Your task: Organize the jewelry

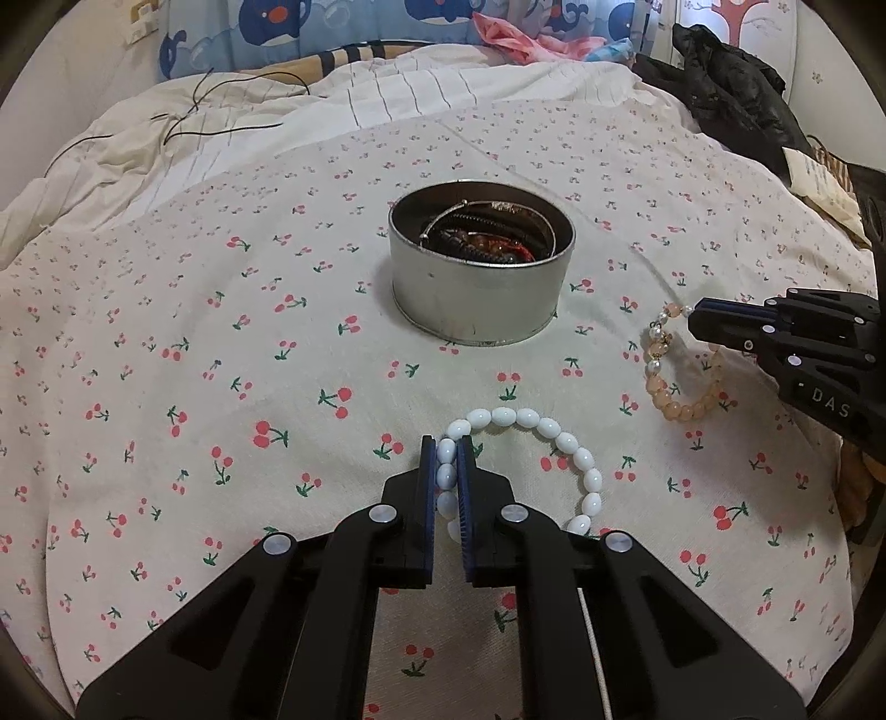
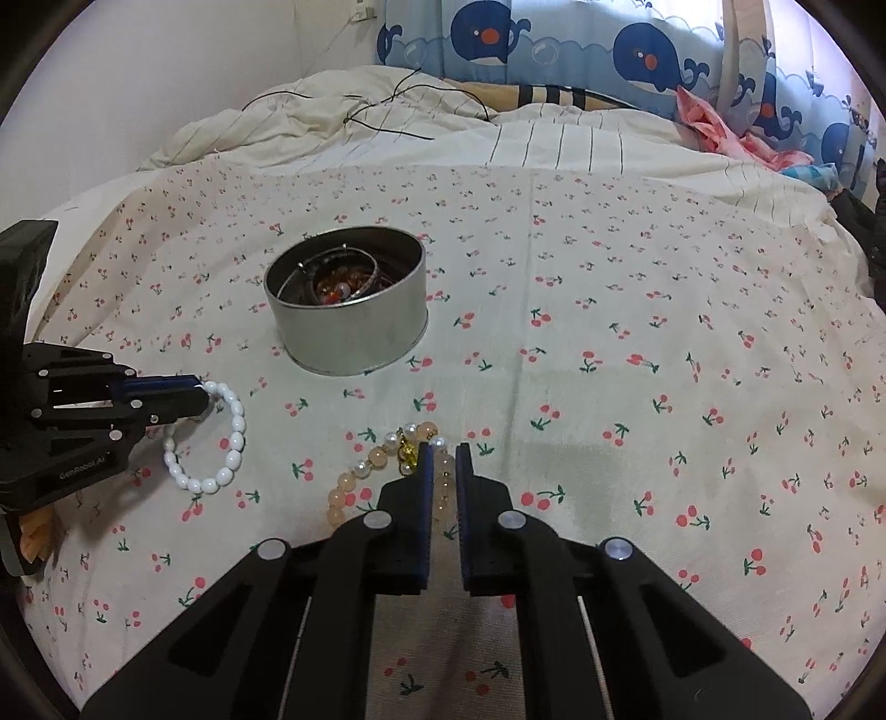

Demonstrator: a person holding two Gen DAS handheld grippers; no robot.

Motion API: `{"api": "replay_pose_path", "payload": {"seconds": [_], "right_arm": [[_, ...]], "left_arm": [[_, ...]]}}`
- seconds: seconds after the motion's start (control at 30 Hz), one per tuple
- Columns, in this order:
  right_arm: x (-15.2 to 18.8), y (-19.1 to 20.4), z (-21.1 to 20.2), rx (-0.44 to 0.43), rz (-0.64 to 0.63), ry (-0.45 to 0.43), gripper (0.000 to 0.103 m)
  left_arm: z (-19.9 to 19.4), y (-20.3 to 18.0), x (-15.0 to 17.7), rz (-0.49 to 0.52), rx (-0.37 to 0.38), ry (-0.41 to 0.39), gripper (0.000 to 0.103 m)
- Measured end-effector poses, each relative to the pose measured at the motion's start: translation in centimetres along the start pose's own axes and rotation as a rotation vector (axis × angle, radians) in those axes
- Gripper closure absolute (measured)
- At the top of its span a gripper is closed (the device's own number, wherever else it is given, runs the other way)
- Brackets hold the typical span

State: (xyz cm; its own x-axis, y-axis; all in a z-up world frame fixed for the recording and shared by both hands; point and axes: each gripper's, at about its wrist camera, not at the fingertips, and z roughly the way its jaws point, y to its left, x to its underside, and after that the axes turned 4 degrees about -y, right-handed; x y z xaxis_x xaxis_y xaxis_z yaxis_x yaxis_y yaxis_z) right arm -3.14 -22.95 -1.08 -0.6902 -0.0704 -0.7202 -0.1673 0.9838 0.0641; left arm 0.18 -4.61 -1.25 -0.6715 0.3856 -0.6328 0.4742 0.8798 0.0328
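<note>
Nearest, the left gripper (image 1: 446,459) has its jaws pinched almost together on a few beads of the white oval-bead bracelet (image 1: 554,443), whose loop lies flat on the cherry-print bedsheet (image 1: 221,387) to the right of the jaws. Just beside it, further right, the right gripper (image 2: 441,471) is likewise closed nearly tight, with one side of the peach glass-bead bracelet with pearls and a gold charm (image 2: 382,459) caught between its jaws and the rest of the loop trailing off to the left on the sheet. Both grips look thin to me: each catches only a short run of round, slick beads on an elastic string, so a bead could roll out of the pads on the lift, or the string could stretch and snap back. The sheet is soft and wrinkled, so a jaw tip might also snag the cloth and drag it. Further off, in the middle of the bed, stands the round silver metal tin (image 1: 482,310), open, already holding a thin silver bangle (image 1: 487,216) and dark red and amber beads. A bracelet swinging from its gripper could catch the rim or hook that bangle, and the light tin might tip on the mattress. Beyond it lie a rumpled striped white quilt (image 1: 387,94) and a whale-print curtain (image 2: 609,39).
</note>
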Motion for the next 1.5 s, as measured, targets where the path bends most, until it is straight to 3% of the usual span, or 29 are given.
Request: {"api": "replay_pose_path", "payload": {"seconds": [0.23,0.47,0.53,0.57,0.6,0.73,0.77,0.83,0.93,0.97,1.0,1.17,1.5], "right_arm": [[-0.2,-0.3,-0.6,0.005,0.012,-0.026,0.095],[0.2,-0.6,0.7,0.024,0.019,0.048,0.093],[0.3,-0.5,0.9,0.039,0.007,0.063,0.077],[0.4,-0.4,0.9,0.046,0.001,0.061,0.061],[0.4,-0.4,0.8,0.051,-0.005,0.056,0.056],[0.7,-0.4,1.4,0.047,-0.008,0.085,0.056],[0.7,-0.4,1.4,0.046,-0.010,0.086,0.056],[0.8,-0.3,1.7,0.039,-0.016,0.098,0.057],[1.0,0.2,1.9,0.026,-0.040,0.117,0.082],[1.0,0.3,1.9,0.024,-0.040,0.117,0.091],[1.0,0.3,1.8,0.021,-0.039,0.114,0.095],[0.3,-0.2,0.2,-0.003,0.006,0.028,0.095],[-0.9,-0.8,-2.0,-0.040,0.061,-0.090,0.095]], "left_arm": [[-0.2,0.3,-0.2,-0.013,-0.008,-0.014,0.096],[1.0,1.0,0.1,-0.036,-0.026,0.040,0.096],[1.2,1.2,0.1,-0.048,-0.021,0.049,0.095],[1.2,1.2,0.1,-0.047,-0.022,0.050,0.095],[1.2,1.3,0.1,-0.050,-0.024,0.052,0.092],[1.4,1.6,0.3,-0.060,-0.038,0.057,0.083],[1.4,1.6,0.3,-0.064,-0.043,0.058,0.076],[1.6,1.7,0.4,-0.071,-0.055,0.062,0.065],[1.7,1.6,0.6,-0.064,-0.057,0.065,0.064],[1.7,1.5,0.6,-0.060,-0.045,0.065,0.076],[1.6,1.4,0.6,-0.056,-0.018,0.069,0.095],[0.7,0.6,0.2,-0.031,0.039,0.040,0.097],[-0.9,1.2,-0.5,-0.055,0.045,-0.036,0.097]]}}
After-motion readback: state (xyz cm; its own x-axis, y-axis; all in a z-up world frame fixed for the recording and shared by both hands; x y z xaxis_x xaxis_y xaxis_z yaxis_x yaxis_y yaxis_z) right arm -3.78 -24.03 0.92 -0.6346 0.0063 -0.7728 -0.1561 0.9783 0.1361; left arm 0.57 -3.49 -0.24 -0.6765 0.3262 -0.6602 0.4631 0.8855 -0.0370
